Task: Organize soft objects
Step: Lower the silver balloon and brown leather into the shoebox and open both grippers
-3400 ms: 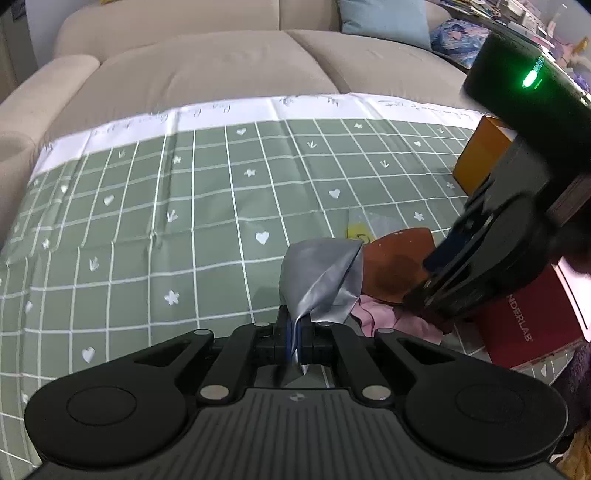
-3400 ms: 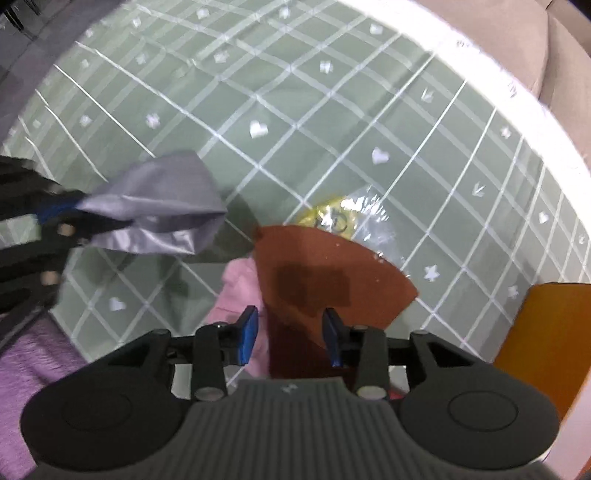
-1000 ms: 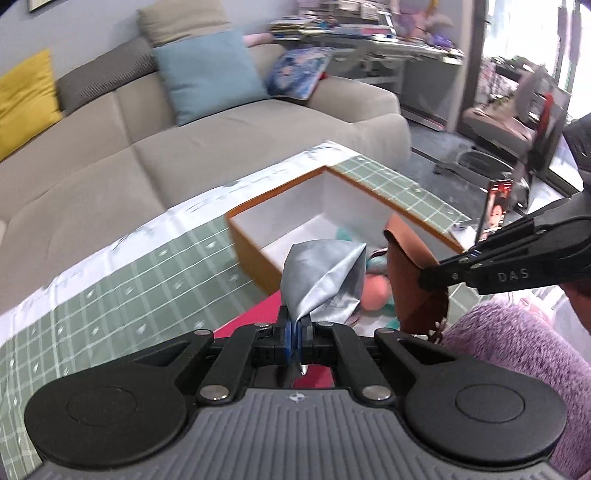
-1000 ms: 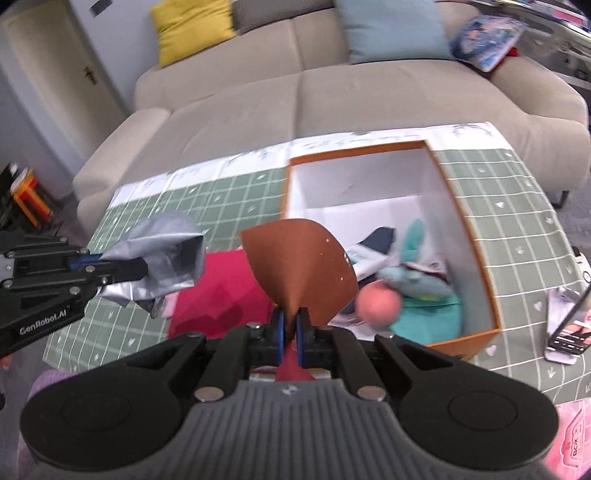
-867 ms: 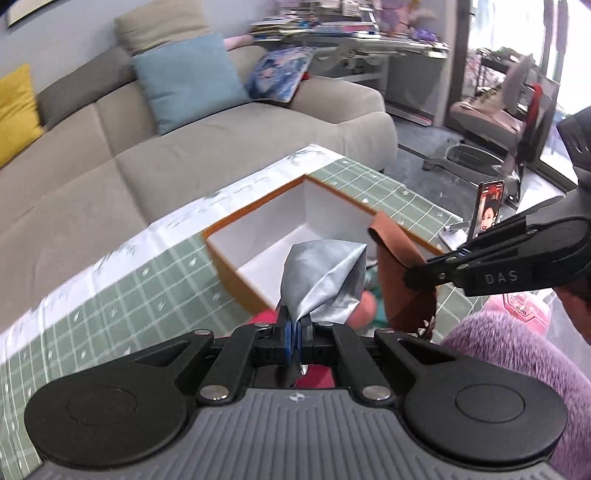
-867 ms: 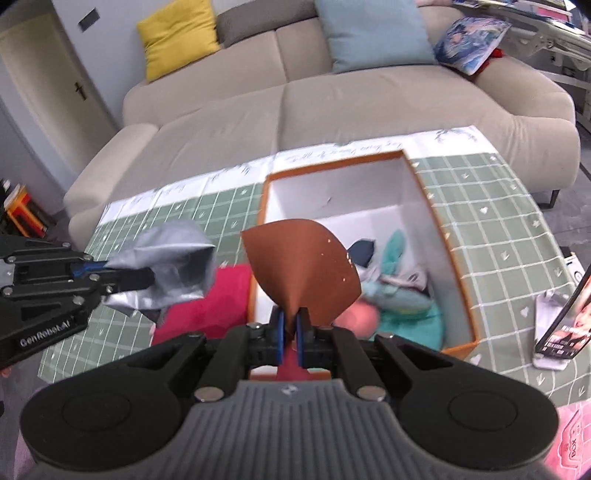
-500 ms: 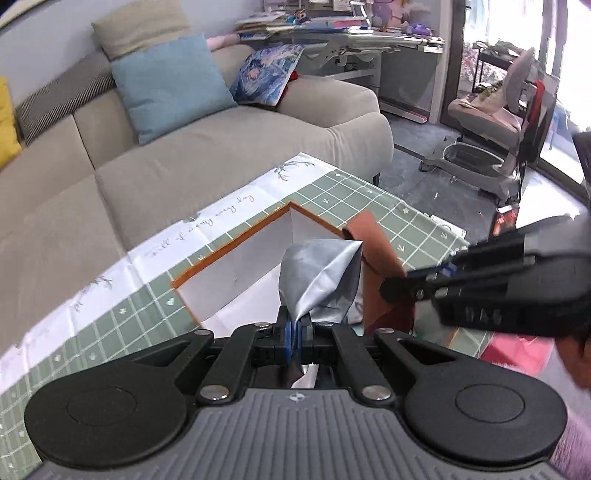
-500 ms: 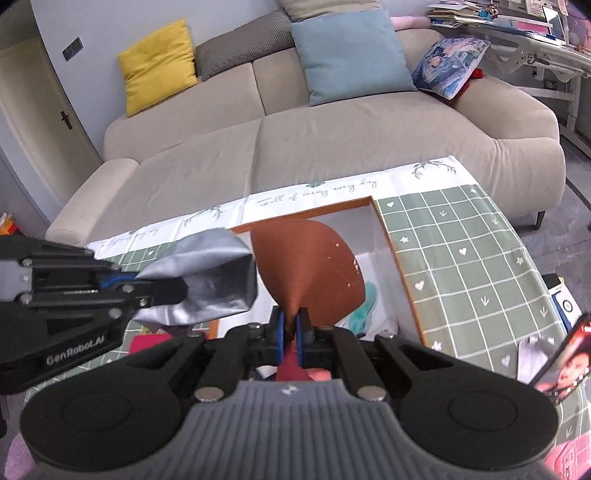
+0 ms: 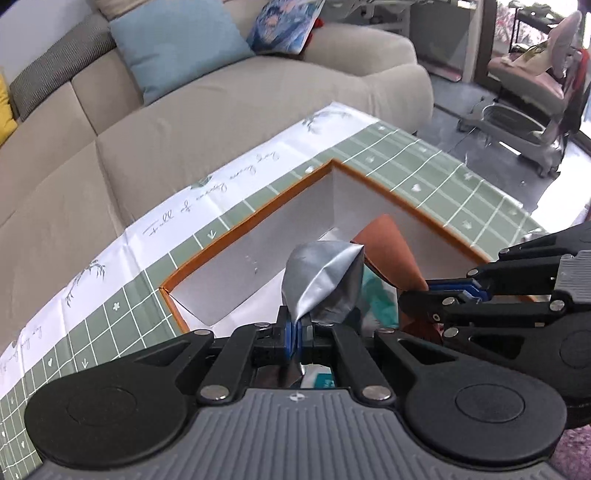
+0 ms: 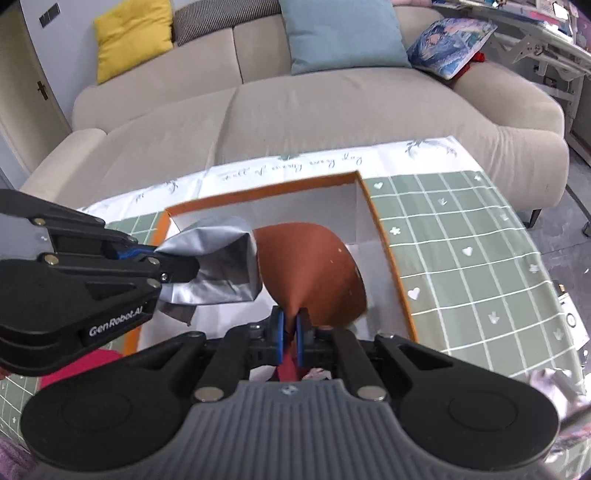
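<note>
- My left gripper (image 9: pixel 294 334) was clenched on the silver pouch (image 9: pixel 321 280), its blue pads pinching one crumpled corner so that the rest stood puffed up ahead of the fingers
- My right gripper (image 10: pixel 290 334) was clamped on the brown cloth (image 10: pixel 310 266), which rose from the pads as a rounded, fan-like fold
- Both pieces hung over the open orange box (image 10: pixel 388 251) — orange rim, white inner walls — which sat on the green checked tablecloth (image 10: pixel 472 258)
- In the right wrist view the pouch sat just left of the brown cloth, the two touching or very nearly so along one edge; I could not tell which
- In the left wrist view the right gripper (image 9: pixel 428 291) came in from the right side, its tips just beside the pouch, with the brown cloth (image 9: pixel 388 247) rising behind it toward the far corner of the box (image 9: pixel 258 218)
- Down inside the box, under the pouch, I could make out something teal (image 9: pixel 376 301); most of it was hidden
- A red thing (image 10: pixel 81 365) lay on the tablecloth at the near left of the box, mostly covered by the left gripper (image 10: pixel 155 254)
- Beyond the table stood a beige sofa (image 10: pixel 295 110) with a yellow cushion (image 10: pixel 133 37), a blue cushion (image 10: pixel 343 33) and a printed cushion (image 10: pixel 450 44) at the far right
- At the far right of the left wrist view — past the sofa's end — a pinkish chair (image 9: pixel 532 74) stood on the floor
</note>
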